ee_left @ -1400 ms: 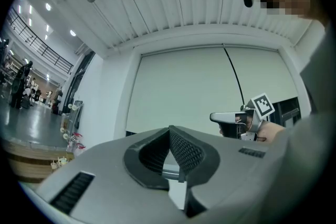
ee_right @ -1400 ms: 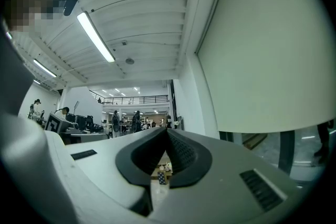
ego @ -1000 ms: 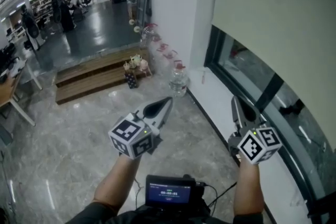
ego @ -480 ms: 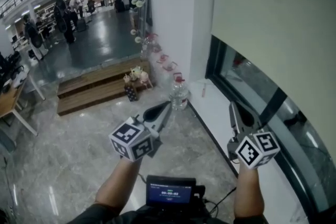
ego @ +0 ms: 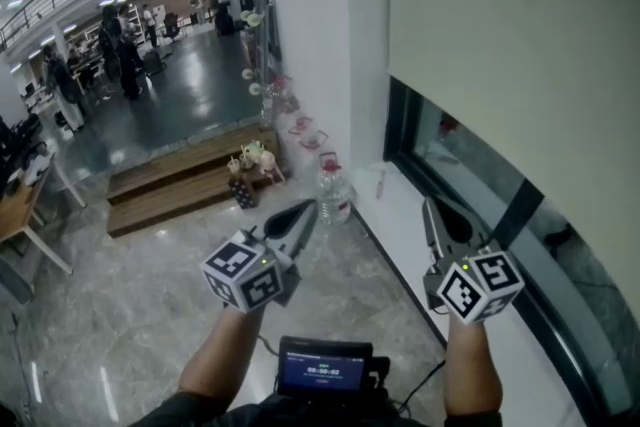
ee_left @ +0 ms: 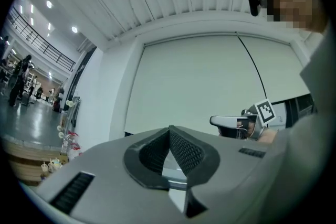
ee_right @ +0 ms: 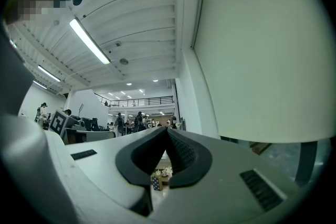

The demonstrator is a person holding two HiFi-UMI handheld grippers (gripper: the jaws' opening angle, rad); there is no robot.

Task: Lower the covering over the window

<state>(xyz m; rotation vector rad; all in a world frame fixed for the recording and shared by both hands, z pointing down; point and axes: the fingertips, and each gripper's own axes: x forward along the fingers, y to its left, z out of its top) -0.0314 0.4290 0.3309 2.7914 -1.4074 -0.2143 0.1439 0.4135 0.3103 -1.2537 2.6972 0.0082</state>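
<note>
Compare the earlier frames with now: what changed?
The left gripper and right gripper were carried forward alongside the window, nearer the water bottle. Nothing was gripped or released: both stay shut and empty, and the blind hangs partly lowered as before.

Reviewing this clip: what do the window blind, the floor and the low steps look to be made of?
The blind is likely matte fabric or vinyl: a flat, pale sheet with no gloss and a straight bottom edge. The floor looks like polished marble or marble-look tile, with grey veining and glare from the lights. The steps appear to be wood: brown planks with a dull finish.
</note>
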